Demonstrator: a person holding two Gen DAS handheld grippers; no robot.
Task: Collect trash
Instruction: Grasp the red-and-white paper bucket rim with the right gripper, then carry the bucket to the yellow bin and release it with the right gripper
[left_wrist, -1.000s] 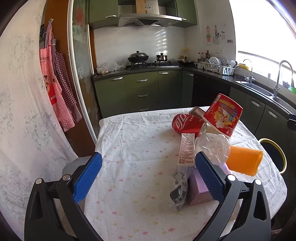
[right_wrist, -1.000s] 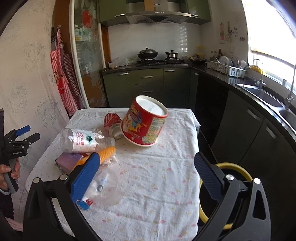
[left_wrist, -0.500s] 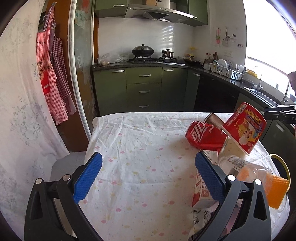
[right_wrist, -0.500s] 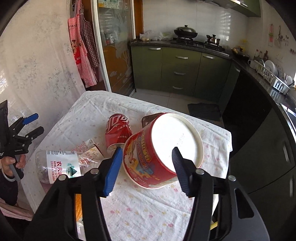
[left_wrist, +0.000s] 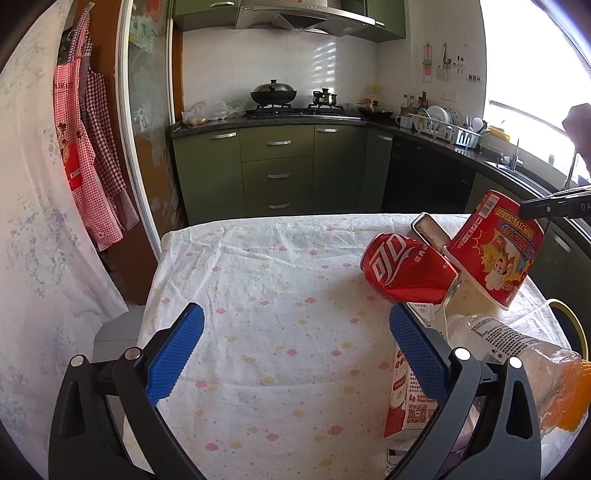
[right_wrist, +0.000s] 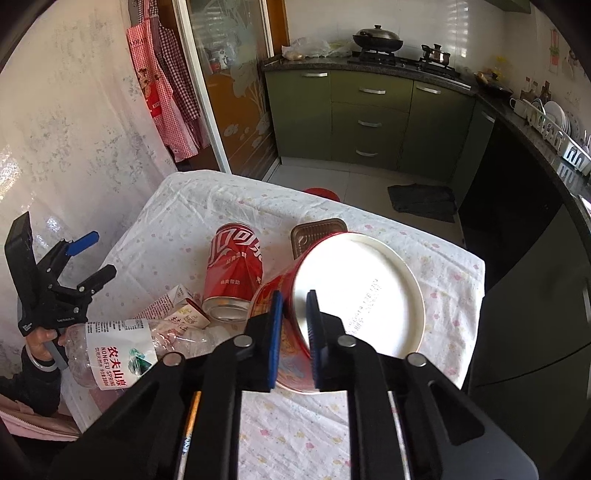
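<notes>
Two jaws differ: your right gripper (right_wrist: 294, 317) has just closed, pinching the tilted tub's (right_wrist: 354, 295) rim; your left gripper (left_wrist: 291, 343) gapes, can (left_wrist: 406, 273) ahead-right.

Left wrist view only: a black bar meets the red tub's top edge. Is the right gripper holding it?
Observer: Yes. The right gripper has just been closing its jaws, which pinch the edge of the red tub at its white end.
Operator: What is printed on the clear bottle?
Observer: Its label reads Nongfu Spring.
Operator: Anything on the floor beyond the table?
Observer: A dark mat lies before the green cabinets.
</notes>
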